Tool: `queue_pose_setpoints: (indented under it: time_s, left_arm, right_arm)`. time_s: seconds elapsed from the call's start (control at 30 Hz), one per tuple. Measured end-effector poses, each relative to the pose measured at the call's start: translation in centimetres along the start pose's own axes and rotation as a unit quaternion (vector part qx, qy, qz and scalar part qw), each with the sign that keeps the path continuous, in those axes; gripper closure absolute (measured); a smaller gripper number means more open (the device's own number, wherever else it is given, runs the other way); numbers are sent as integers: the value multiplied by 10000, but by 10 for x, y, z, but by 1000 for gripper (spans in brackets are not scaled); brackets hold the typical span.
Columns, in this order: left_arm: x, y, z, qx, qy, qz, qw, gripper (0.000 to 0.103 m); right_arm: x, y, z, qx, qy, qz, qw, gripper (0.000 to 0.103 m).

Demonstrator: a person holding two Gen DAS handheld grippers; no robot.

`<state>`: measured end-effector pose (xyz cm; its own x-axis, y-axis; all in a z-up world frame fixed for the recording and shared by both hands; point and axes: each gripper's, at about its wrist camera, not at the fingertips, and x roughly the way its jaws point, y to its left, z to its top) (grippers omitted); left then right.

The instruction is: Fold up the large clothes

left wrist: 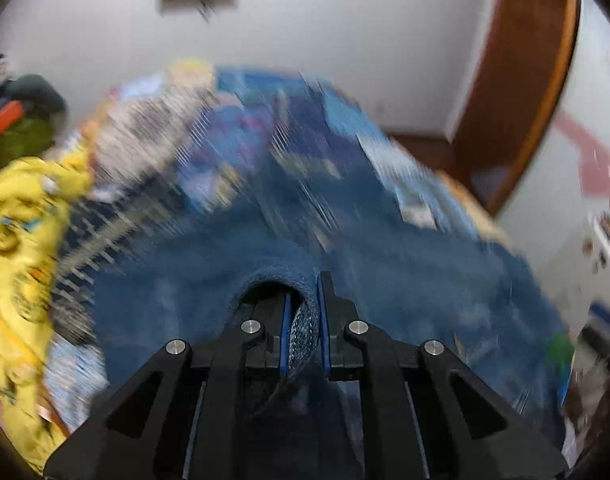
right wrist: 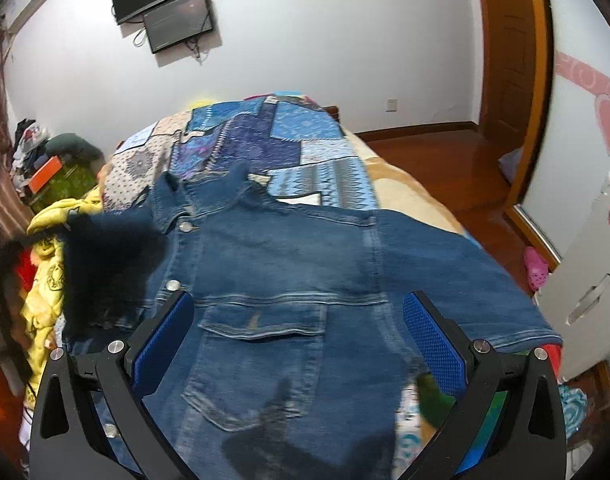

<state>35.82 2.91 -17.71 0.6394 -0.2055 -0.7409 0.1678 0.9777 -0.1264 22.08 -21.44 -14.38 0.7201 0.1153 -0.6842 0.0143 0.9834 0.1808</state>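
While the left hand carries cloth and the right one waits, the fold reads as barely begun:

Left fingers: the left gripper (left wrist: pixel 305 320) is pinched nearly closed on a rolled denim edge, seemingly a sleeve cuff, whose weave shows between the blue pads (left wrist: pixel 286 332).

Right fingers: the right gripper (right wrist: pixel 297 336) stands spread wide with nothing between its blue textured pads (right wrist: pixel 433 340), hovering above the chest pocket (right wrist: pixel 261 328).

Task's thing: the large blue denim jacket (right wrist: pixel 305 248) lies front up on the bed, collar (right wrist: pixel 209 196) at the far end, metal snap buttons (right wrist: pixel 185 227) down its left part, one sleeve stretched out to the right.

Left side of jacket: a dark blurred mass of denim (right wrist: pixel 105 264) hangs over that part in the right wrist view; judging by the grip, this is the sleeve being brought across, though blur hides its outline.

Bed: a patchwork quilt of blue, purple and white patterned squares (right wrist: pixel 265 140) covers it beyond the collar.

Surroundings: a crumpled yellow printed garment (left wrist: pixel 21 240) lies at the left edge of the bed; two dark wall screens (right wrist: pixel 173 4) hang on the far white wall; a brown wooden door frame (right wrist: pixel 517 80) stands far right.

Done: the jacket looks spread fairly flat, ready for folding.

Left to do: the left sleeve is not yet laid down, the right sleeve is untouched, and the body has no fold across it.
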Motion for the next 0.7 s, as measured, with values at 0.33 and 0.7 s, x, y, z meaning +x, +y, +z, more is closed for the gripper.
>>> queue_pose_setpoints:
  time_s: [0.33,0.7]
  left_arm:
    - [29,-48,-53,464,919,-58,9947,83]
    - [-64,1,-56,154,-178,314,9992,14]
  right_arm:
    - [-4,-9,-4,-107,9,-28,9999,0]
    - [-18,61,17,-1152,-467,213,9920,0]
